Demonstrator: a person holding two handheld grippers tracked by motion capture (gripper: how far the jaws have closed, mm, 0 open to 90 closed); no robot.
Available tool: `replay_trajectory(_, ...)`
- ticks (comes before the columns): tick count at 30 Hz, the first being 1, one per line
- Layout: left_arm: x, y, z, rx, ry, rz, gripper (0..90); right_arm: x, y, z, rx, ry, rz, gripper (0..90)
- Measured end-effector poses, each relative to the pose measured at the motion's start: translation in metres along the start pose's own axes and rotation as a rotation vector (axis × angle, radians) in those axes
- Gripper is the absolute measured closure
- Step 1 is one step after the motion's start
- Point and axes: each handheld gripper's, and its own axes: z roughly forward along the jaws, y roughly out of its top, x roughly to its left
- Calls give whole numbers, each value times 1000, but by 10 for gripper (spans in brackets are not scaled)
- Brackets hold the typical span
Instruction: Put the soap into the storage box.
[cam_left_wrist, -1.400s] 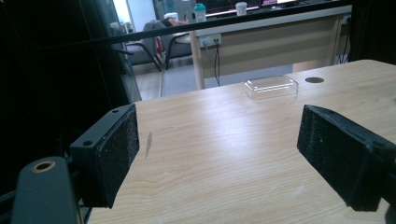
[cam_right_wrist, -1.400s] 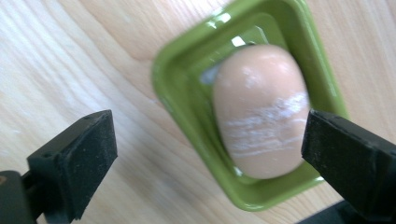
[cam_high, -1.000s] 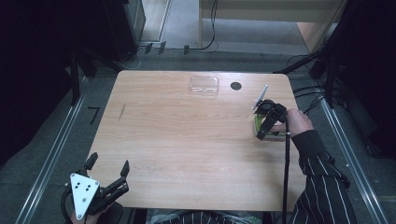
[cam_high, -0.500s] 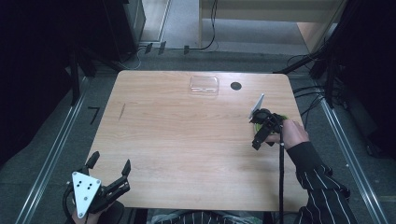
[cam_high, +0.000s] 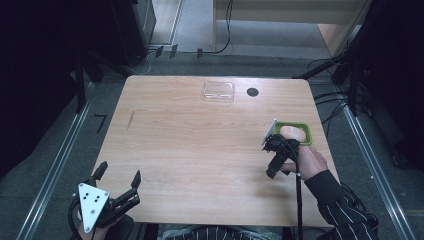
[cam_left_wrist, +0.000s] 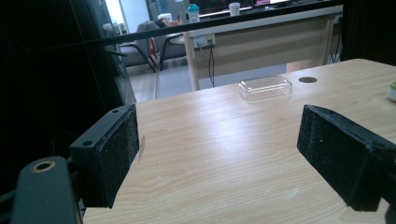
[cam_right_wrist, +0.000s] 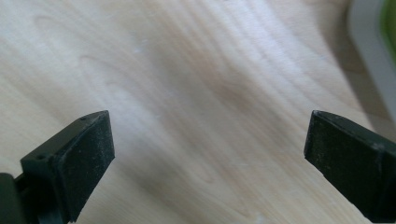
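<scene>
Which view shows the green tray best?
High view: the green tray sits near the table's right edge, whole rim visible, something pale inside, the right claw just in front of it. Left gripper view catches a sliver at its right edge. Right gripper view gives a blurred corner, top right.

Light wooden rectangular table, clear plastic rectangular lid at upper centre, small black round disc beside it, green-rimmed tray at right edge.

A clear plastic lid sits near the table's far edge, with 1 round dark hole just beside it. Cables trail across the grey floor beyond.
</scene>
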Motion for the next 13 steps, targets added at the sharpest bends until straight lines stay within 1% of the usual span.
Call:
replay_trajectory(3, 0, 0, 0, 0, -1, 0, 133, 10, -6, 2, -3, -10, -19, 25)
replay_trajectory(4, 0, 0, 0, 0, -1, 0, 134, 12, -8, 2, -10, -2, -26, 26)
replay_trajectory(5, 0, 0, 0, -3, -1, 0, 133, 14, -10, 2, -14, -4, -23, 26)
replay_trajectory(6, 0, 0, 0, -1, -1, 1, 133, 18, -14, 4, -24, -19, -36, 30)
replay_trajectory(8, -1, 0, 0, -1, -1, 2, 133, 20, -16, 6, -22, -18, -39, 32)
replay_trajectory(10, -1, 1, 1, -3, -1, 3, 133, 23, -19, 11, -23, -28, -47, 41)
replay_trajectory(13, -2, 1, 1, -1, -1, 3, 133, 26, -24, 17, -19, -21, -74, 51)
